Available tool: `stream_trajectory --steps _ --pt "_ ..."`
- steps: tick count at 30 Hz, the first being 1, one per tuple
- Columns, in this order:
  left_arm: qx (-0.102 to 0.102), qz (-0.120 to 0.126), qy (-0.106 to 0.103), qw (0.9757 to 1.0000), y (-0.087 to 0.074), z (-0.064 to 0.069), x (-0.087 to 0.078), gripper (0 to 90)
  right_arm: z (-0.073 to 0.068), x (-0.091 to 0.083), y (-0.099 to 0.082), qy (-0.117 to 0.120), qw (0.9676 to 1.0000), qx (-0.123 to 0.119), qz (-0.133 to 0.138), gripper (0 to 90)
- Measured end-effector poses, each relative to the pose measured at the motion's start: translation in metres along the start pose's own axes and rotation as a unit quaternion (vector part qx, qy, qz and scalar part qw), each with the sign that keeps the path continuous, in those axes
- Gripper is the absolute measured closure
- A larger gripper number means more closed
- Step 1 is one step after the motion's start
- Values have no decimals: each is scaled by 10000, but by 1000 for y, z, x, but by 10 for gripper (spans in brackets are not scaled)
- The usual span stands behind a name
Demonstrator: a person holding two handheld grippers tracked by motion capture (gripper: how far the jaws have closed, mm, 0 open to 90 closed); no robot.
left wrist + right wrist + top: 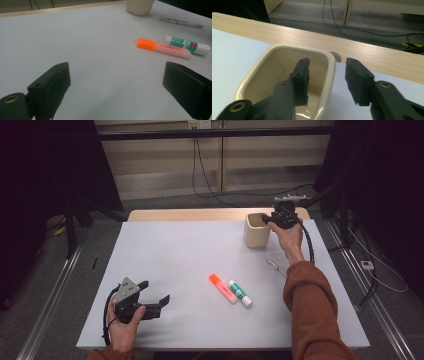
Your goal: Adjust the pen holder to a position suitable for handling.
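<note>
Worktop left near: my left tool rests jaws wide, nothing between. Far right, my right tool straddles the cream cup's rim, jaws narrowed, not yet pressing.

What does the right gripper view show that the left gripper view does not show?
Right gripper view: the inside of the cream cup, seen from close by, with the open right gripper astride its wall, one jaw inside and one outside, and no pad pressing on it. Behind it are the wooden table edge and a cable on the floor.

Left gripper view: the open left gripper, empty, and beyond it an orange highlighter, a glue stick and a pen.

Both: the cup and the white table.
</note>
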State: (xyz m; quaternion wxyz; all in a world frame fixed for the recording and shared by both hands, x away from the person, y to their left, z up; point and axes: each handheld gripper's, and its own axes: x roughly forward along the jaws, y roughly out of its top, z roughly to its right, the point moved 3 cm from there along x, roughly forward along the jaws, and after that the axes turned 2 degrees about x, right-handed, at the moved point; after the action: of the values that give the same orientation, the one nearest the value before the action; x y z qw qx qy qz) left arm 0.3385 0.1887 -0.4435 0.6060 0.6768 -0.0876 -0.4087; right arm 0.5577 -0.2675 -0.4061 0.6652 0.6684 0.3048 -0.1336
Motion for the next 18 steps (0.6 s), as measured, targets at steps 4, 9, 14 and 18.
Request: stream_trajectory --steps 4,9,14,18 --pt "4 -20 -21 10000 0 0 0 77 -3 8 0 -89 9999 56 -120 618" --pt "6 -27 -34 10000 0 0 0 77 2 16 -4 -157 9993 234 -233 716" --pt "-25 -58 -48 10000 -1 -1 1 77 2 20 -5 -183 9989 281 -335 764" --pt "-27 -44 -66 10000 -1 0 2 79 -2 21 0 -416 9978 9 -517 796"
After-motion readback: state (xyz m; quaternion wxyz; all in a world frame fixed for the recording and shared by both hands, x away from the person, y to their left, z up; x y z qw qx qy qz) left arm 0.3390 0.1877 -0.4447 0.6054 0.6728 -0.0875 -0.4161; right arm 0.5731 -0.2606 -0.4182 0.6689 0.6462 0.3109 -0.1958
